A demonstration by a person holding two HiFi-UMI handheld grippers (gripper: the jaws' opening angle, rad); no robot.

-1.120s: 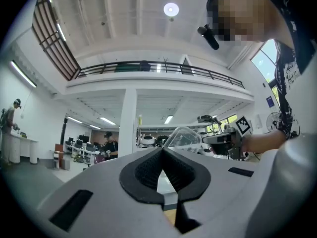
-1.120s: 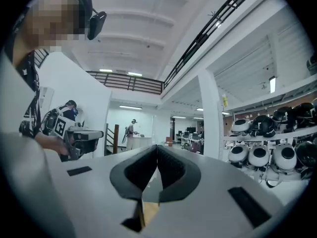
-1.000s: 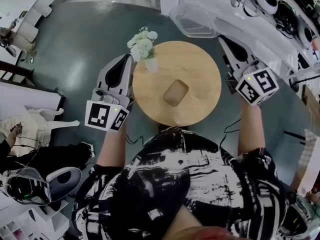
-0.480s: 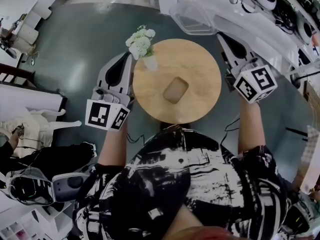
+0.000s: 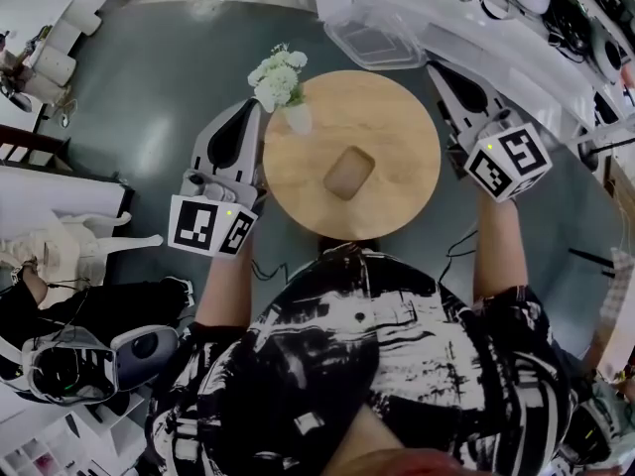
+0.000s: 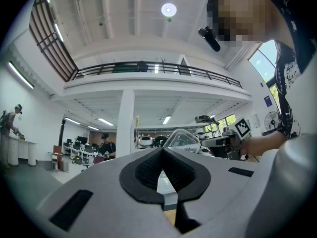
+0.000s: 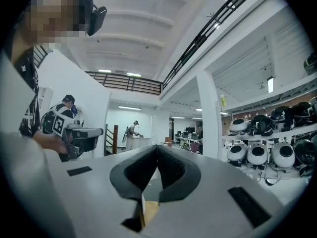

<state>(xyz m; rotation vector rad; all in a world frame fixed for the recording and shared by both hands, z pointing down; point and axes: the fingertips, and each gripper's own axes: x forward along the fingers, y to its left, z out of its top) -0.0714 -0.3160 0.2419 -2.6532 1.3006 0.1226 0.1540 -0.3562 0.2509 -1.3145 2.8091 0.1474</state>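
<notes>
Round table [image 5: 397, 132] lies between left tongs [image 5: 255, 109] and right tongs [image 5: 438, 69], both pinched shut, empty, beside its rim.

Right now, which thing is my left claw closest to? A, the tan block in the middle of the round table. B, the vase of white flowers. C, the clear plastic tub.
B: in the head view the left claw points right beside the vase of white flowers at the round table's left edge, while the tan block and the clear tub lie farther off.
</notes>
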